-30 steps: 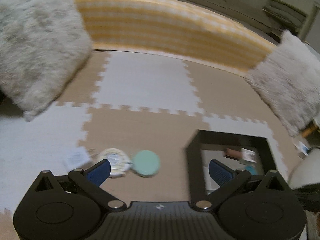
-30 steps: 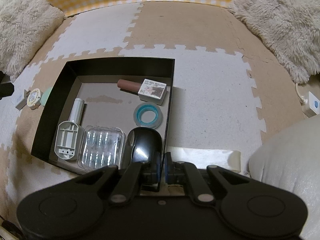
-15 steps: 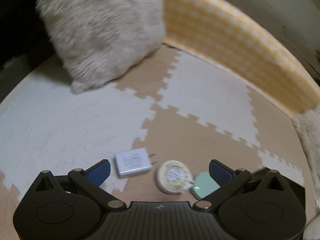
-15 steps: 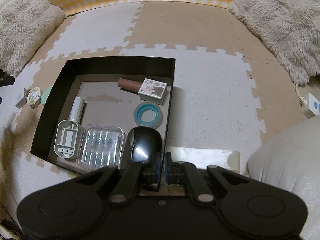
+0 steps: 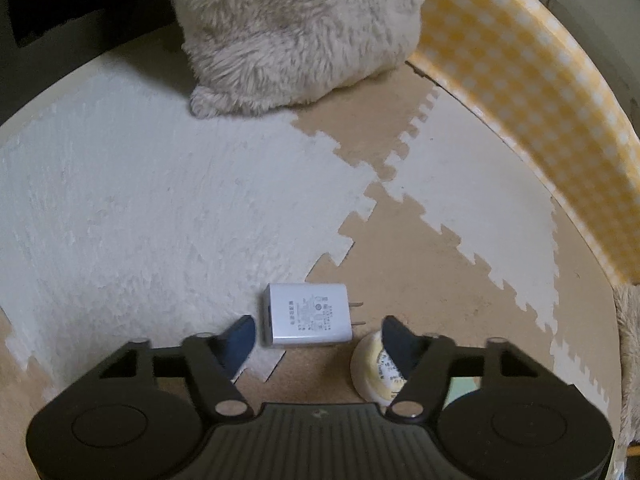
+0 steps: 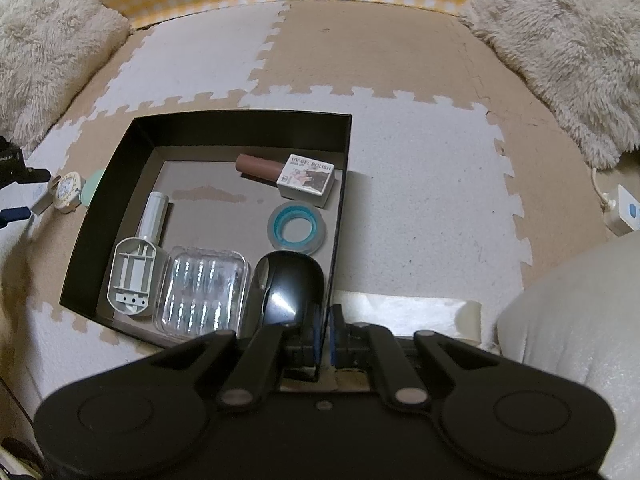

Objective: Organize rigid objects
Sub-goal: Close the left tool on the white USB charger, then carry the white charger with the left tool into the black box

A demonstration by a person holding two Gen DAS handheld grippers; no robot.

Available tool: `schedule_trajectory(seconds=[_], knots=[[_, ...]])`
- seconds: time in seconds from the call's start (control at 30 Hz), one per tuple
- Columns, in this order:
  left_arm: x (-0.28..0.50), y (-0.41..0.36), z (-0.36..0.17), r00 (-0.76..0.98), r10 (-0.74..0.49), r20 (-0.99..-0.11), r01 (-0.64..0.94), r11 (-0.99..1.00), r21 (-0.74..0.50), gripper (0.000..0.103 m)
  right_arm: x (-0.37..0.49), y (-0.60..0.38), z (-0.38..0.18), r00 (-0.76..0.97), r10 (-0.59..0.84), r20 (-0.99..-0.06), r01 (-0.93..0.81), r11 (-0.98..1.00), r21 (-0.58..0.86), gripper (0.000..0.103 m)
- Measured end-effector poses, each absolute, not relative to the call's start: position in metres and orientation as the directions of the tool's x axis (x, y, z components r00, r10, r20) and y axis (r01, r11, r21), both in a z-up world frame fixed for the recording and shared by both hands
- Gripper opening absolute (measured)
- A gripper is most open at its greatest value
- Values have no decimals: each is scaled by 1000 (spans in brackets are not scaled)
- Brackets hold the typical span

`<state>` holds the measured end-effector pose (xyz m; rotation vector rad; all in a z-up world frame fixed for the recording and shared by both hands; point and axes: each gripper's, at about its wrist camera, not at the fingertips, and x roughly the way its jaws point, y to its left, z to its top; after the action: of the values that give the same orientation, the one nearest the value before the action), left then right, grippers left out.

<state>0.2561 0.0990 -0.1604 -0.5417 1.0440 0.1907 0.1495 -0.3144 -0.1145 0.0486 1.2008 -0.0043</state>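
Observation:
A white USB charger (image 5: 306, 315) lies on the foam mat between the open fingers of my left gripper (image 5: 318, 330). A round cream tin (image 5: 376, 372) sits by the right finger, with a green disc (image 6: 91, 187) beside it. The black box (image 6: 344, 160) holds a black mouse (image 6: 289, 286), a clear case (image 6: 202, 292), a tape roll (image 6: 296, 230), a nail polish bottle (image 6: 288, 174) and a white plastic tool (image 6: 138, 256). My right gripper (image 6: 323, 330) is shut on the box's near wall. The tin (image 6: 66, 192) also shows left of the box.
A fluffy cushion (image 5: 288, 28) lies ahead of the left gripper and another (image 6: 568, 52) at the right. A yellow checked edge (image 5: 532, 116) borders the mat. A white power strip (image 6: 622, 210) and a pale cushion (image 6: 572, 336) lie at the right.
My left gripper has swung left and come down over the charger, which now sits between its fingers. The right gripper and the box have not moved.

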Motion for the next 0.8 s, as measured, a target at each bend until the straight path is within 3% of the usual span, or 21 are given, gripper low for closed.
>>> schedule_trajectory(seconds=[0.23, 0.3, 0.53, 0.8], knots=[[259, 104, -165, 531, -113, -840, -403, 838, -368, 56, 150, -314, -115, 361, 21, -932, 28, 999, 34, 5], [260, 106, -166, 527, -106, -843, -409, 838, -361, 49, 150, -314, -115, 361, 21, -932, 27, 999, 33, 5], [261, 103, -164, 524, -99, -846, -373, 866, -333, 48, 150, -313, -116, 357, 20, -934, 24, 999, 30, 5], [257, 101, -149, 578, -120, -808, -356, 853, -381, 48, 150, -314, -116, 357, 22, -934, 24, 999, 33, 5]])
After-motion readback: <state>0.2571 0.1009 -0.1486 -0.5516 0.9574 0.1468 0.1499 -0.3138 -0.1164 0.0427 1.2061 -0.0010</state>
